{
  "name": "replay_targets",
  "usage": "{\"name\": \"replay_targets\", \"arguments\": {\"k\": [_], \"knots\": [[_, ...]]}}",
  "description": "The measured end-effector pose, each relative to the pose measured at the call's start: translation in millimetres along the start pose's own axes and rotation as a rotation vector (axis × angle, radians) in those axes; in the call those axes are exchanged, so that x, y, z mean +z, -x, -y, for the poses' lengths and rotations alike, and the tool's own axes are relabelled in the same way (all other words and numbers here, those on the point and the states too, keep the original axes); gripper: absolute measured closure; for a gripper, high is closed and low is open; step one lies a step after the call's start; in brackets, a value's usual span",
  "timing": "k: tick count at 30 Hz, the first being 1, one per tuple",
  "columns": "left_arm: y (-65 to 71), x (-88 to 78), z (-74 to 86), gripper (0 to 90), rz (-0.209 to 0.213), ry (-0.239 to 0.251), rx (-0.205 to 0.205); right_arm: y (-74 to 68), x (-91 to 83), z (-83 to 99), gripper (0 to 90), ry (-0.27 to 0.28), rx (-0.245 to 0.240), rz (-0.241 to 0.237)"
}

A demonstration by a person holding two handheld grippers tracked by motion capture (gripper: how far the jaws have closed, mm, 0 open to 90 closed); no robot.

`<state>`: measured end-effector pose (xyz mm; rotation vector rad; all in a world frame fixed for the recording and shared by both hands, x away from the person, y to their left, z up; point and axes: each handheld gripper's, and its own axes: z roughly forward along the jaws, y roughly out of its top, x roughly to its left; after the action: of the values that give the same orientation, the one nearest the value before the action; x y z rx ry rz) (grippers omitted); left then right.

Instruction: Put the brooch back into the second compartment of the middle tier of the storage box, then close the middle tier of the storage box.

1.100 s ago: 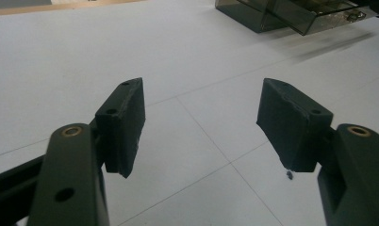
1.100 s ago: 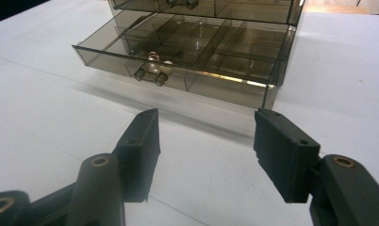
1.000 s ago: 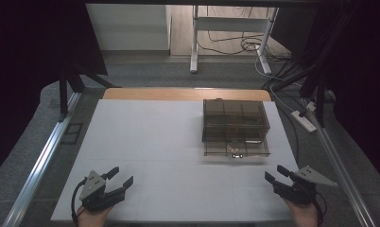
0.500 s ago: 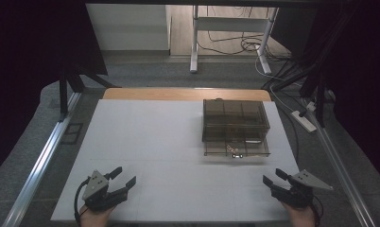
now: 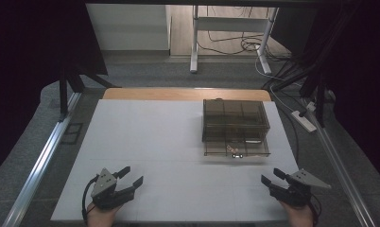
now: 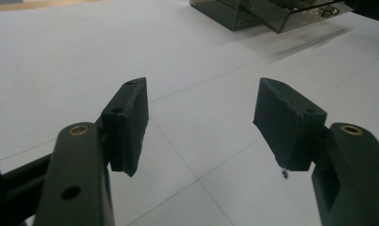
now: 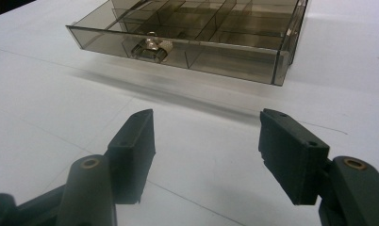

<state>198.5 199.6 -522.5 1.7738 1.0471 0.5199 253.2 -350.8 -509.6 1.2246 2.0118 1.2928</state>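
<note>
My left tongs (image 5: 131, 176) and right tongs (image 5: 269, 177) hover wide and empty over the counter (image 5: 145, 137); the box (image 5: 234, 124), drawer out, sits at one o'clock.

High view looks down; gripper views skim low, sharing the smoked box (image 5: 235, 126).

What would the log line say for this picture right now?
left gripper: open, empty, jaws just closing a little | right gripper: open, empty | smoky plastic box: drawer pulled out, small metal piece inside | table: white
</note>
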Motion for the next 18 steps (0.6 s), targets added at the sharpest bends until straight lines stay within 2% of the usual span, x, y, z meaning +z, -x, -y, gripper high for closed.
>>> {"name": "replay_targets", "arguments": {"k": [11,18], "knots": [[11.2,13.1,-7.4,37.6,0.050,-0.020,0.024,-0.5,0.9,-1.6,36.5,0.004,0.002,0.001],[23.8,23.2,-17.1,38.2,0.081,-0.018,0.042,-0.9,1.5,-2.2,36.5,0.005,0.002,-0.009]]}}
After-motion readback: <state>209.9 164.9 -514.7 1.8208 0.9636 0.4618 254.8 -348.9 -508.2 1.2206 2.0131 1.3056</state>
